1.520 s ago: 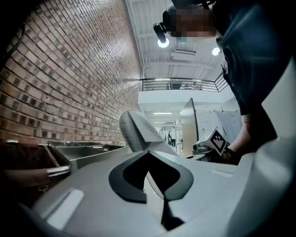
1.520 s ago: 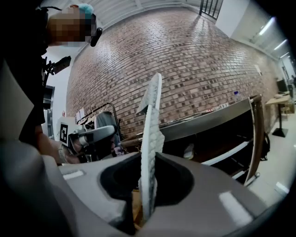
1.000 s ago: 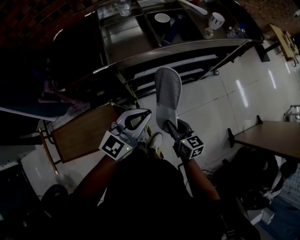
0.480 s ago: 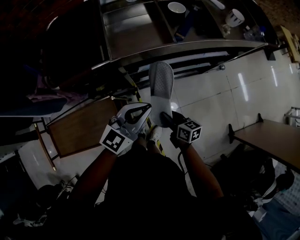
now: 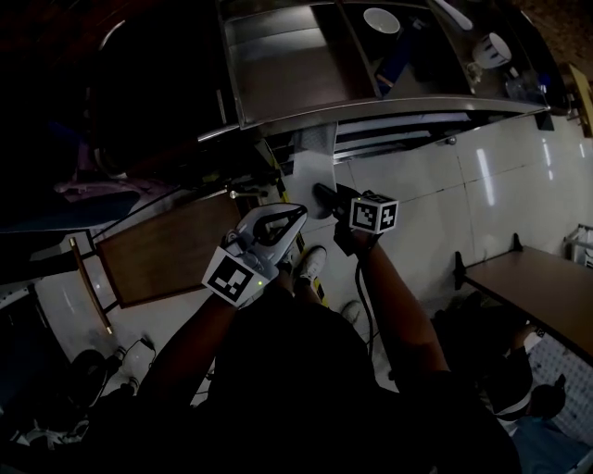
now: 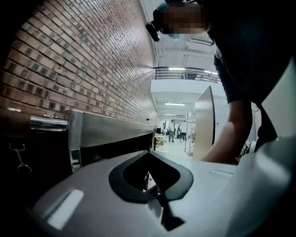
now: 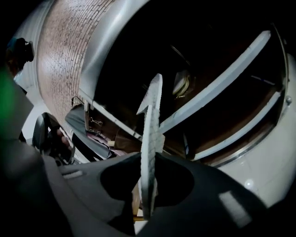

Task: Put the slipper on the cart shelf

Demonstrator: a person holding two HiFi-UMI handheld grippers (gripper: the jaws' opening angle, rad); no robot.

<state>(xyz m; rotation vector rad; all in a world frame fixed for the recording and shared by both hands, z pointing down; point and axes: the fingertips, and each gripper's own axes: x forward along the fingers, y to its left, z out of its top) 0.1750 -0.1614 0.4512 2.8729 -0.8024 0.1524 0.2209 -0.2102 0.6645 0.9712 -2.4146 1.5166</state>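
Our right hand-held gripper (image 5: pixel 320 193) is clamped on one end of the slipper (image 5: pixel 311 157), sole edge-on, so that its far end can slide in under the top rim of the cart (image 5: pixel 389 100). The left hand-held gripper (image 5: pixel 295 216), clenched on nothing, hangs aside, clear of that path.

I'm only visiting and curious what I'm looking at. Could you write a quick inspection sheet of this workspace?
Surface: steel cart, top tray lit, lower shelves dark.
Job's things: grey slipper, held edge-on at the cart's lower shelves, not set down.
Clutter: white bowl and mug on the cart top.
Grippers: right gripper shut on the slipper; left gripper shut, empty.
Cables: one cable hangs from the right gripper.
Surroundings: tiled floor, brick wall, wooden board.
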